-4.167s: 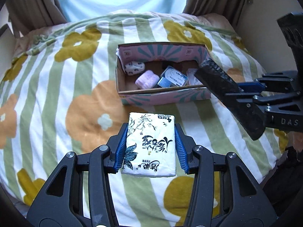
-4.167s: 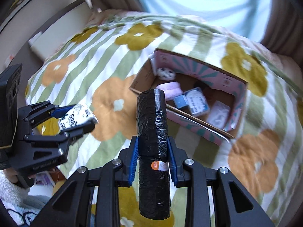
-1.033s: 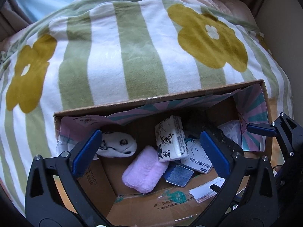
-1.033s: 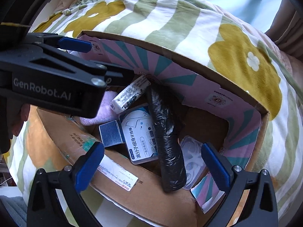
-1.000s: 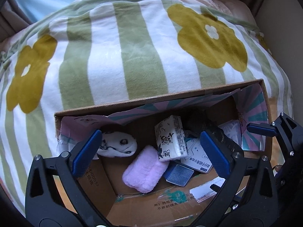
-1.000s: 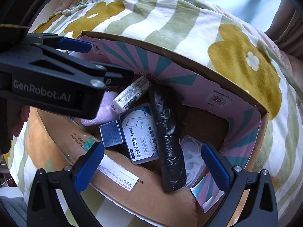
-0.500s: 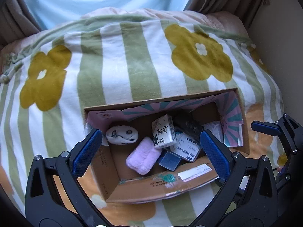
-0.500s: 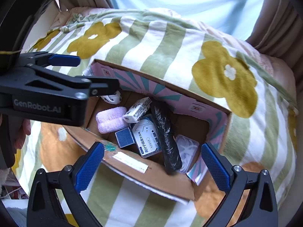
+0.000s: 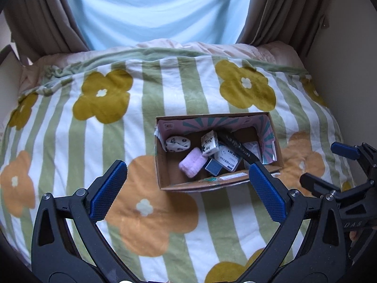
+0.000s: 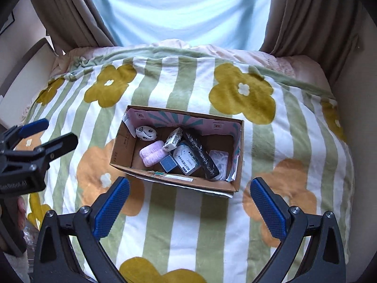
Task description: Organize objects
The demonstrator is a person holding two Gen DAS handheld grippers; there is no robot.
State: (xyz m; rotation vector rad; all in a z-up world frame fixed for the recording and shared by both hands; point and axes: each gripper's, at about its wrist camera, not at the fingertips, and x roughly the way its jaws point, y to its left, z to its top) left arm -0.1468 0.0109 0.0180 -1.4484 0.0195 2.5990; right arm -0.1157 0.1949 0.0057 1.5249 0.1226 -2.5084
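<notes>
Left wrist view: the left tool (image 9: 187, 189) is released, its blue pads wide apart w/ nothing between them. It hangs above a bed blanket (image 9: 113, 122) w/ green stripes and big yellow and orange flowers. The cardboard box (image 9: 162, 174) stands on the blanket, right of centre, just beyond the tool's right pad. Inside the box: a white sock ball w/ black marks (image 9: 178, 143) at the far left, a pink towel roll (image 9: 192, 162) near it, a tissue pack (image 9: 209, 143) leaning in the middle, a small blue box (image 9: 213, 167), a white-blue floss box (image 9: 227, 160), and a black roll (image 9: 235, 145) lying diagonal over the right part. The right tool (image 9: 329, 165) shows at the right edge, also released and empty. Beige curtains (image 9: 40, 16) and a light blue one are at the far side.

Right wrist view: the right tool (image 10: 188, 202) is released, pads far apart, empty, near side of the box (image 10: 122, 151). The black roll (image 10: 200, 155) lies between the floss box (image 10: 187, 161) and a clear plastic pack (image 10: 220, 159) at the right end. The tissue pack (image 10: 173, 140) leans beside the towel roll (image 10: 153, 153); the sock ball (image 10: 146, 132) sits in the far left corner. The left tool (image 10: 49, 133) is at the left edge, released.
</notes>
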